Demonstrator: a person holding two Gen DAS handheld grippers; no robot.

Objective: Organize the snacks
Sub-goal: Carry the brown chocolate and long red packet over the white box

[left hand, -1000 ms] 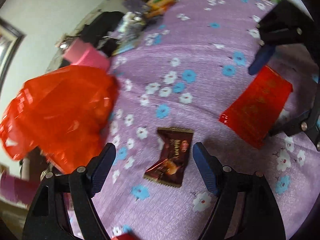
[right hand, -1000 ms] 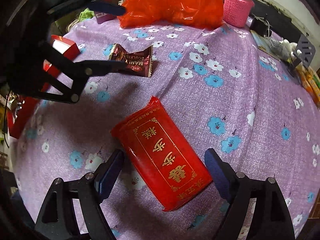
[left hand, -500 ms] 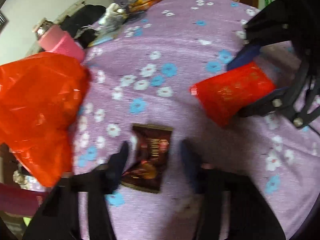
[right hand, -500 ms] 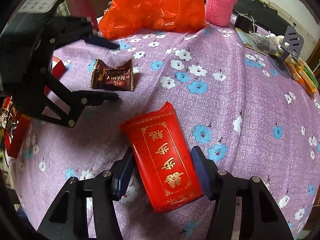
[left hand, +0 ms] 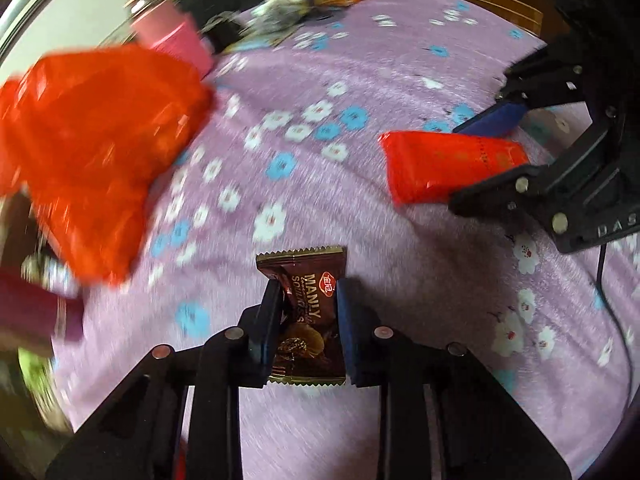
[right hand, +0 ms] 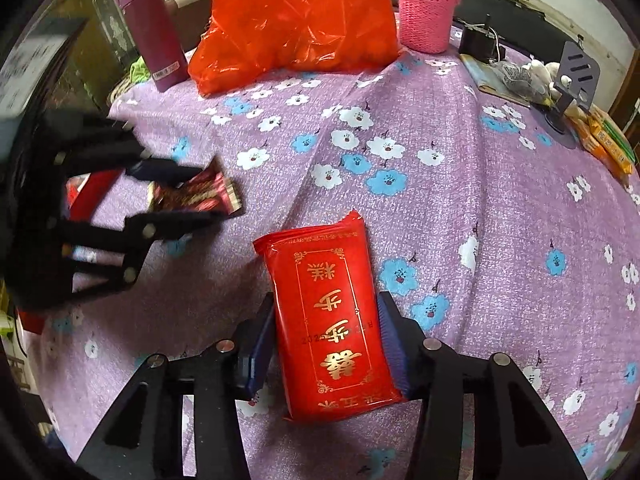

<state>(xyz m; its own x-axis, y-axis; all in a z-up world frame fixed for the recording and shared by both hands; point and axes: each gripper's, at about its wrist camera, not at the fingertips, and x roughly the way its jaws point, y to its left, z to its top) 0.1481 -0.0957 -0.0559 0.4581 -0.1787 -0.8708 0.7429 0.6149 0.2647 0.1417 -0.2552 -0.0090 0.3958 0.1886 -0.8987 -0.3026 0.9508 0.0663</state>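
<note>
Down at the bottom centre of each wrist view, both tongs have just been closing. The left gripper (left hand: 307, 300) pinches one brown foil-wrapped candy (left hand: 308, 316) between its blue pads. The right gripper (right hand: 326, 320) clamps one flat red snack packet with gold characters (right hand: 330, 320). Both snacks lie on the purple flowered tablecloth (right hand: 460, 208). Farther out, one crumpled red plastic bag (right hand: 296, 20) fills the top centre, flanked by one maroon flask (right hand: 154, 32) and one pink knit-sleeved bottle (right hand: 426, 16).
</note>
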